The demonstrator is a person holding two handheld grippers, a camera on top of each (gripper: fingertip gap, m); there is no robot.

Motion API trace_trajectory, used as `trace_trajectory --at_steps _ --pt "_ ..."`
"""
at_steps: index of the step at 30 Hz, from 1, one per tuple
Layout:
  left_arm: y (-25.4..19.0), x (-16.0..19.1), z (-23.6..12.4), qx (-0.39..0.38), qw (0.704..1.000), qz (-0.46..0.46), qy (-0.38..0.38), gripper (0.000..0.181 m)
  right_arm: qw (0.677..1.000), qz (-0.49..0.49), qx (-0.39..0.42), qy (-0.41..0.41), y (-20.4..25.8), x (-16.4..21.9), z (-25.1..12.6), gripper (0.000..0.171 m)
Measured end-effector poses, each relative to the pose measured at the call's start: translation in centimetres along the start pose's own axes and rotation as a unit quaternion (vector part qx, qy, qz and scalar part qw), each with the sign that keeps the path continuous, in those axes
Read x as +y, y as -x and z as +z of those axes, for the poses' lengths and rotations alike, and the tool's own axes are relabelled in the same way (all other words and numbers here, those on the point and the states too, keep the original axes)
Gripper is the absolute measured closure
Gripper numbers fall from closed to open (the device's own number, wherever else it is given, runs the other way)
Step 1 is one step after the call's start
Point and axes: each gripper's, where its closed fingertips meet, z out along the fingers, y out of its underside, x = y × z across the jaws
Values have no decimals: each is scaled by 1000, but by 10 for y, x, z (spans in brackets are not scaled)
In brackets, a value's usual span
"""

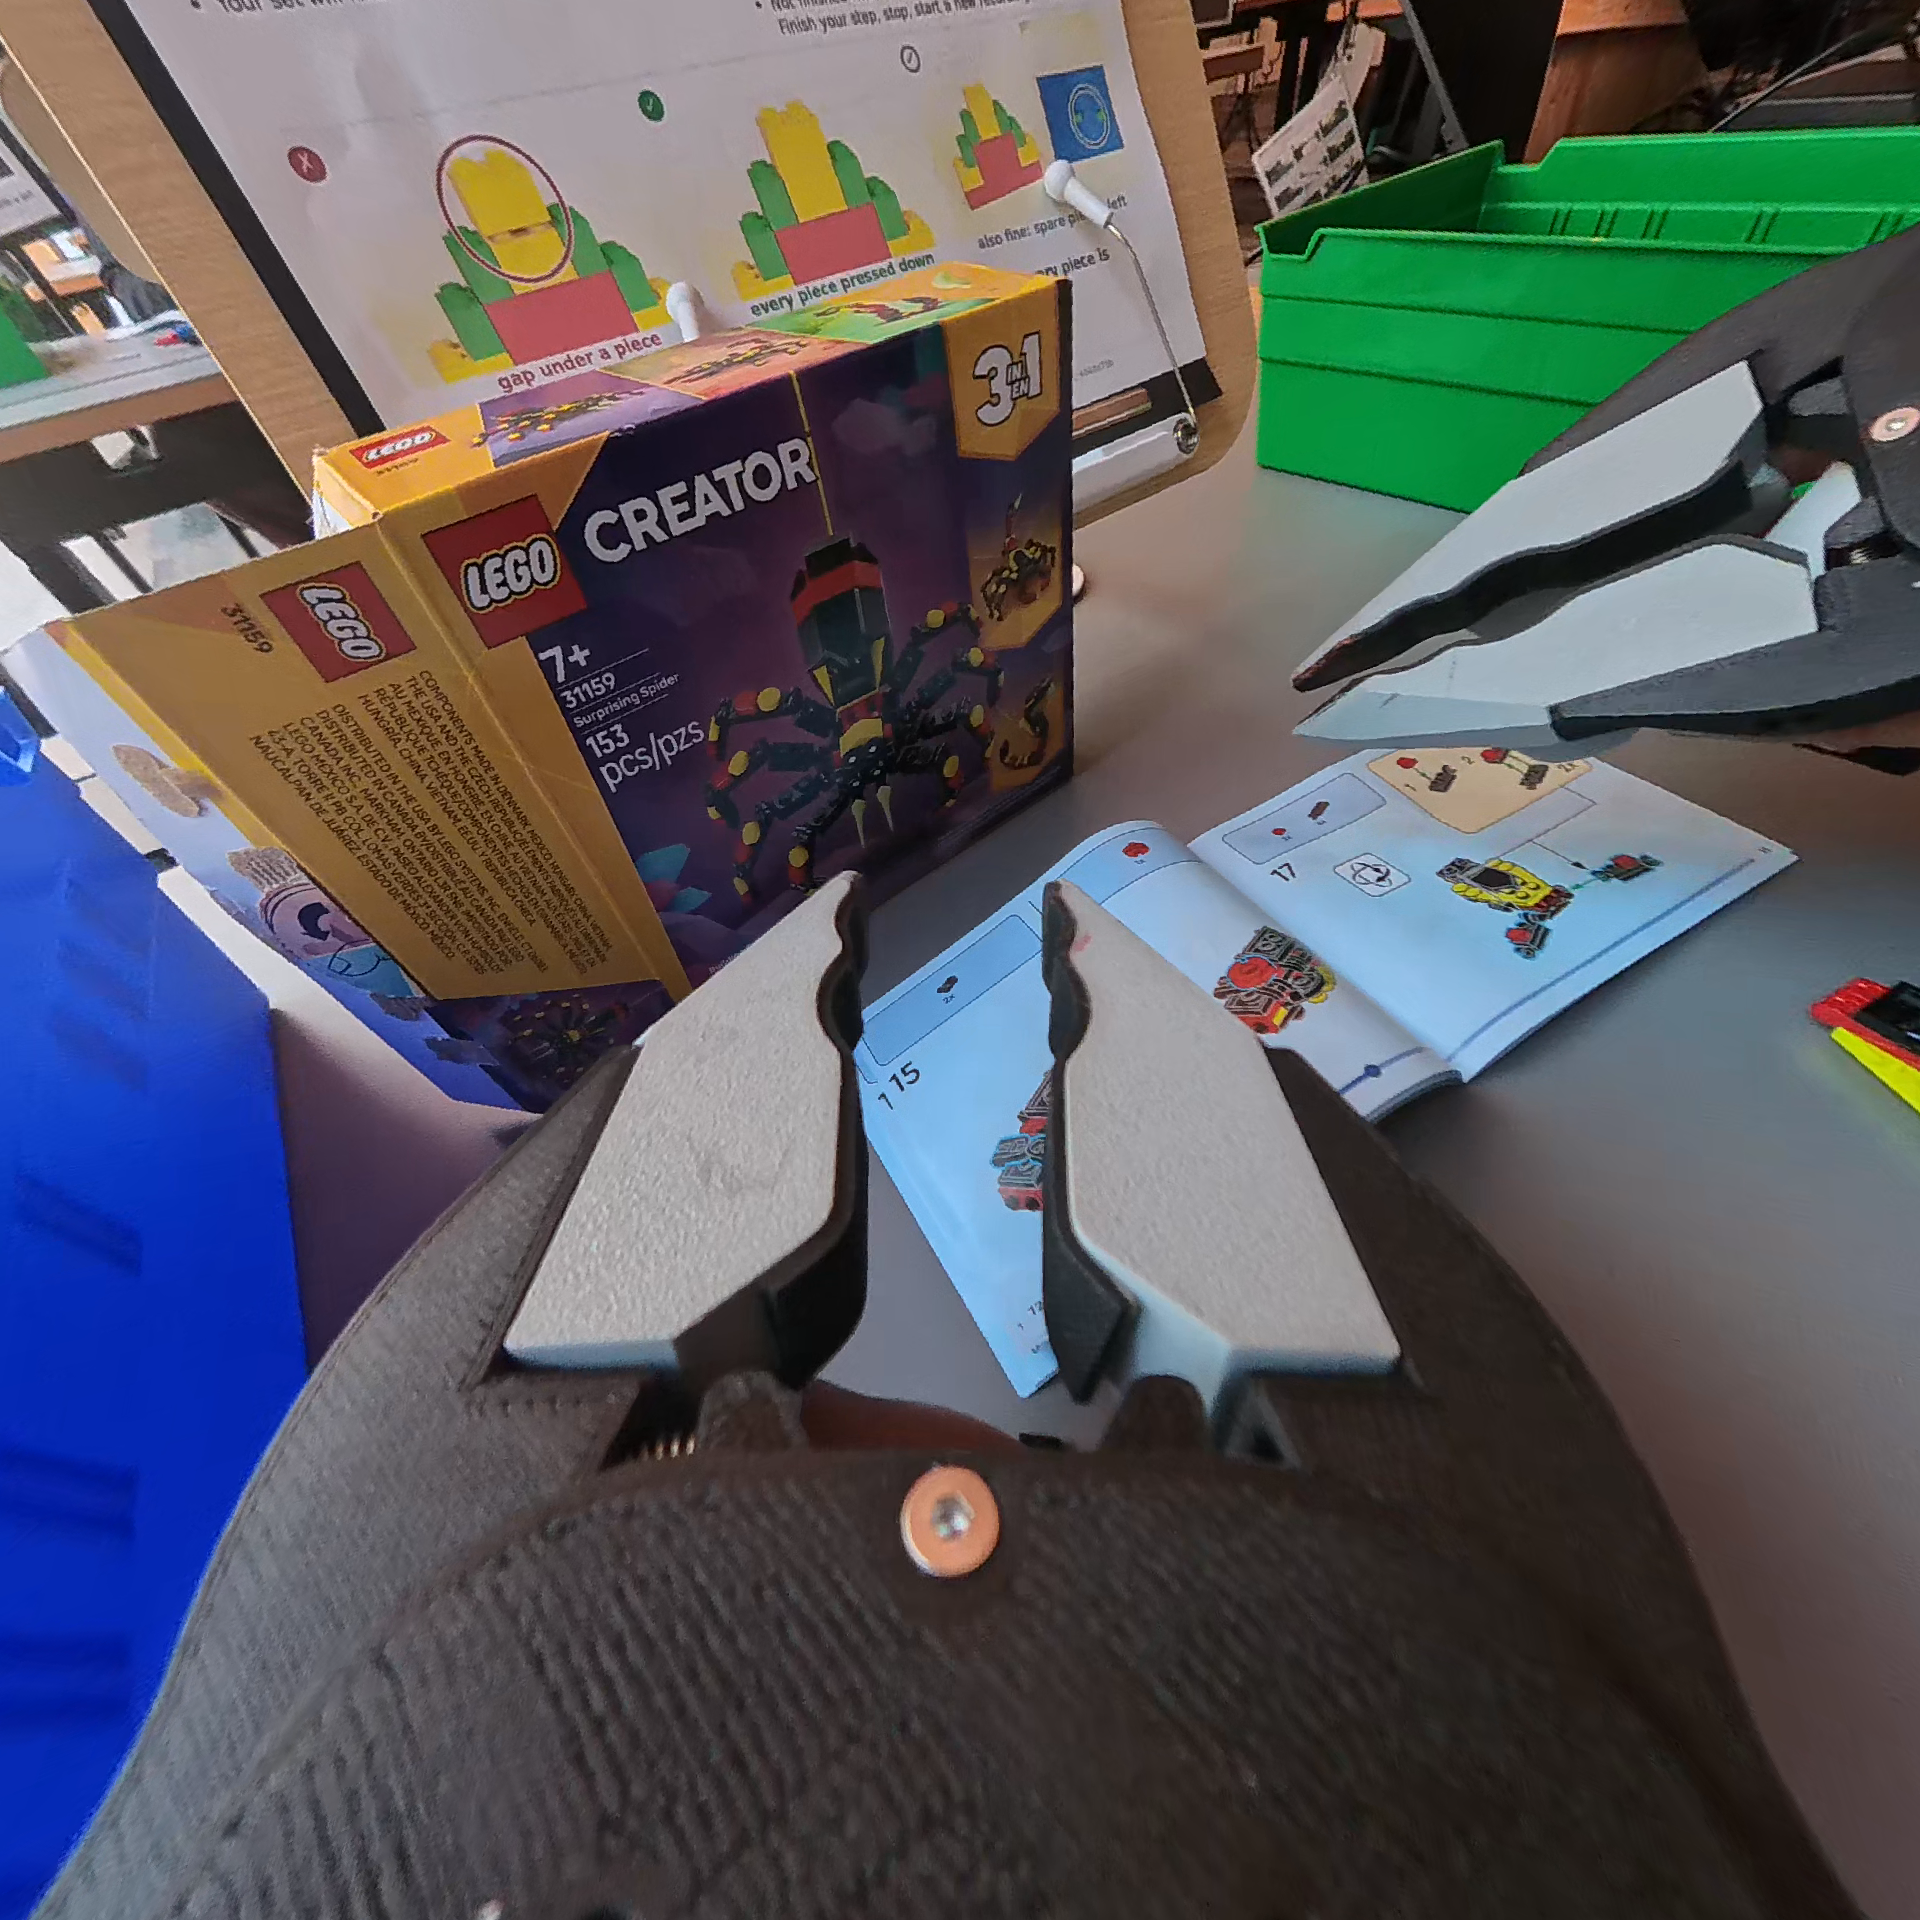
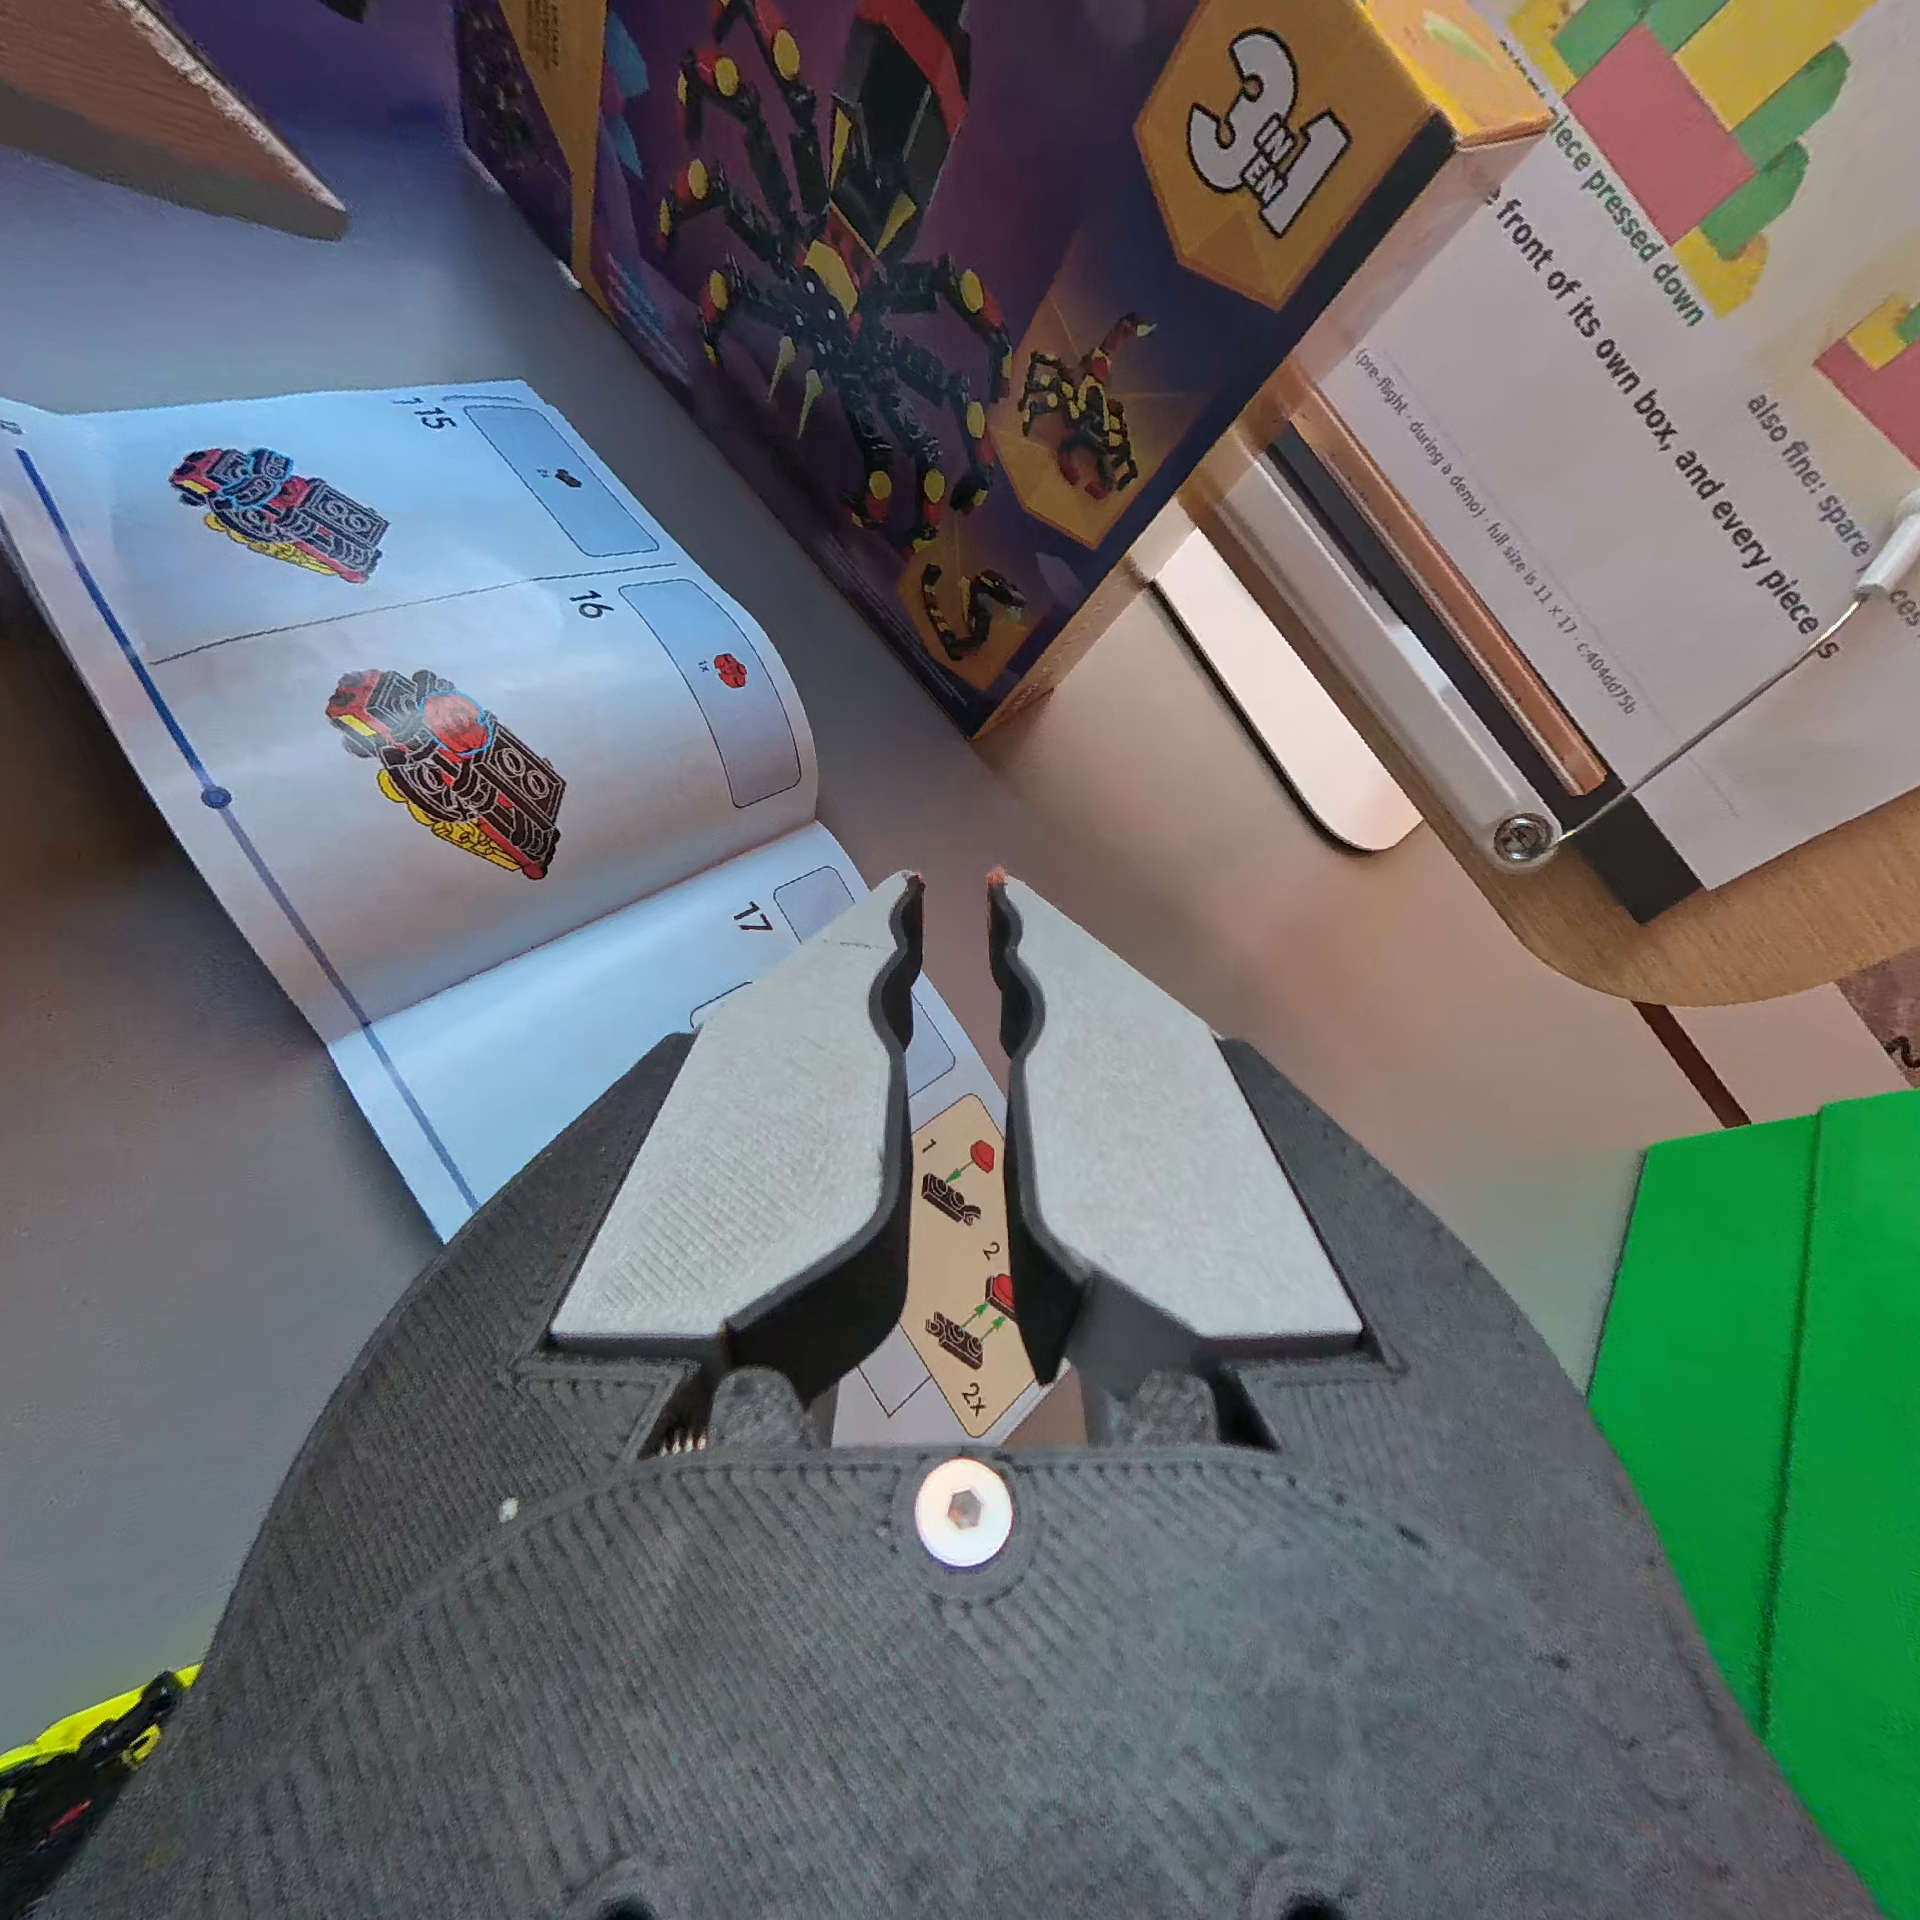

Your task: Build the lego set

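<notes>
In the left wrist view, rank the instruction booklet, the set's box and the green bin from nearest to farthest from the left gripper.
From the left gripper:
1. Instruction booklet, open on the table just past the tips, to the right.
2. Set's box, upright behind, to the left.
3. Green bin, far back right.

Black ribbed grippers (grey-faced fingers (image 1: 727,1132))

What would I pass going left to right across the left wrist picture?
Blue bin → set box → open instruction booklet → the other gripper → green bin, farther back.
</notes>
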Motion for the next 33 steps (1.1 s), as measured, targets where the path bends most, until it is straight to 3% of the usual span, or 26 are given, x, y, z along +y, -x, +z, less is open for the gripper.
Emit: trace_trajectory --at_steps 33 --pt "-1 -2 -2 -6 1000 16 -5 155 1000 -2 23 -5 -9 -1 -4 156"
